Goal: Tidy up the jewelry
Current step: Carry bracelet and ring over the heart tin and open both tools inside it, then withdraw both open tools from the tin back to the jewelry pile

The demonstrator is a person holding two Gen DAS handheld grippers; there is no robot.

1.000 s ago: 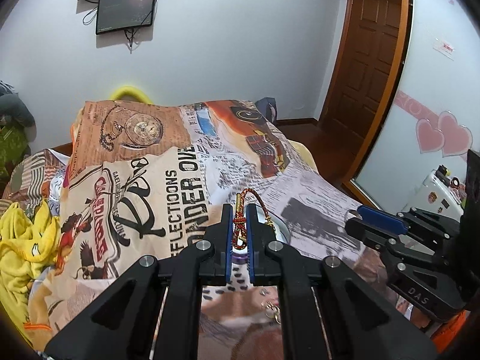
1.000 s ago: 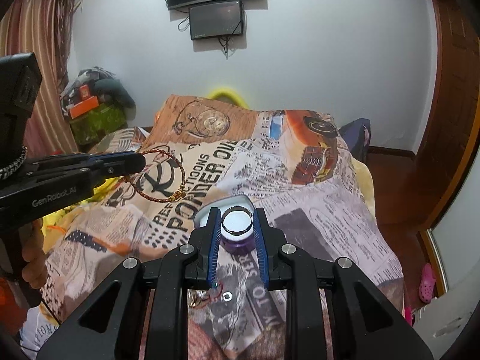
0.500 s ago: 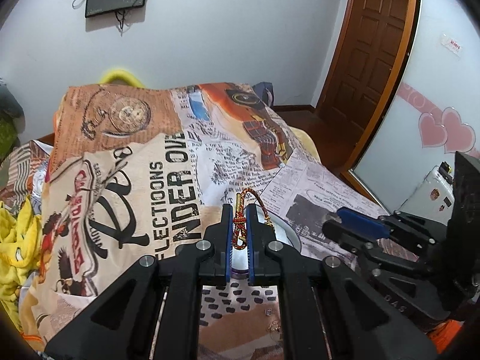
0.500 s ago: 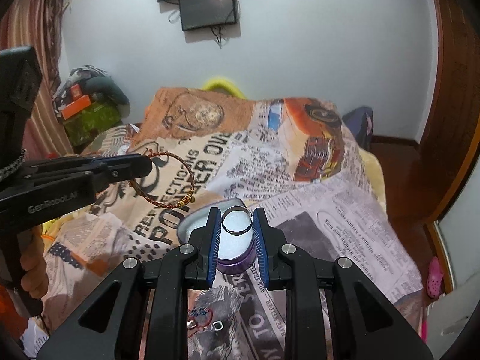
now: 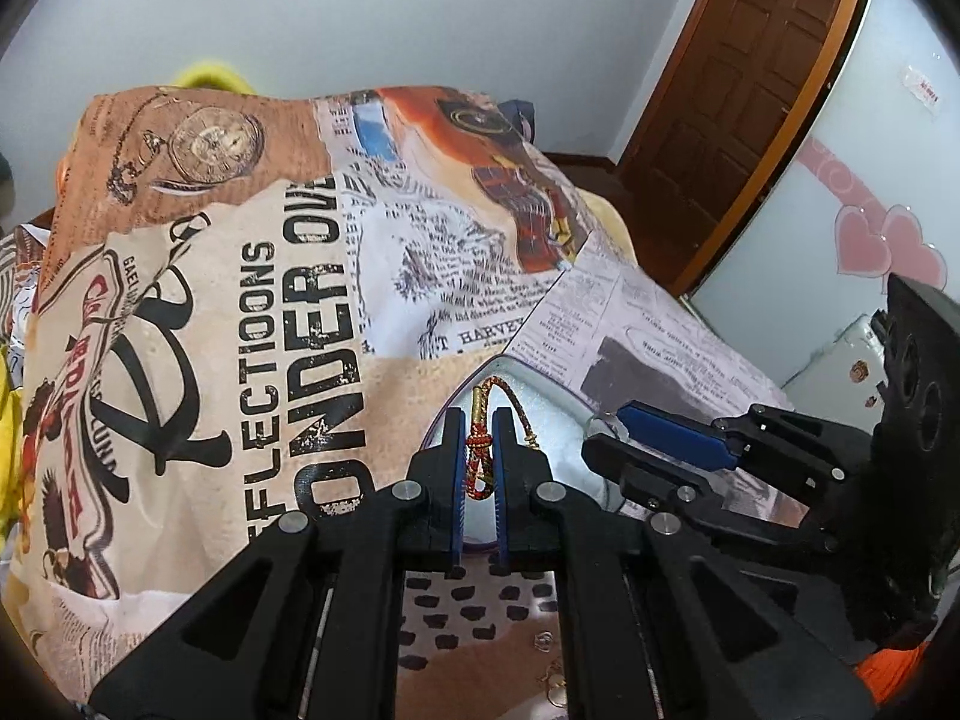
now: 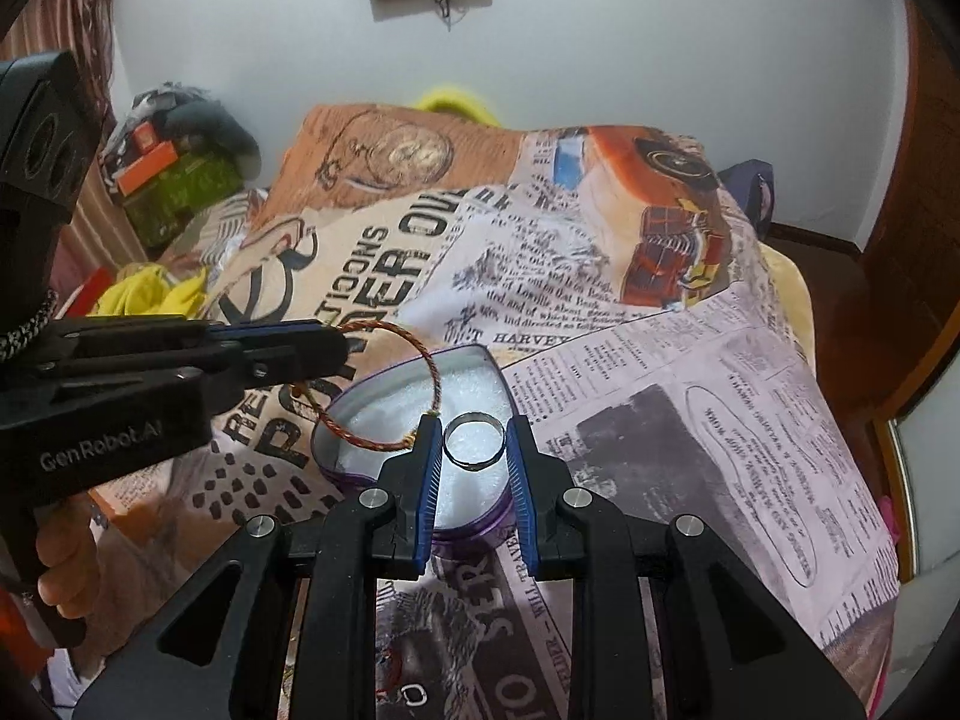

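While both grippers hang over the bed, this is how the things lie:

Left gripper (image 5: 478, 450): its fingers are closed on the red and gold braided cord bracelet (image 6: 420, 387), which hangs as a loop over the box.

Right gripper (image 6: 474, 450): its blue-padded fingers pinch the thin silver metal ring (image 6: 473, 441) from both sides; the ring stands upright, just above the white lining.

Heart-shaped purple box with white foam lining (image 6: 384, 420): it rests open on the bed, under the tips of both grippers.

Bed cover with newspaper and pocket-watch print (image 6: 690, 396): it lies under the box. Small pieces of jewelry (image 5: 549, 666) lie on it near the lower edge of the left wrist view, too small to tell apart.

Brown wooden door (image 5: 738, 90): beyond the bed, on the right.
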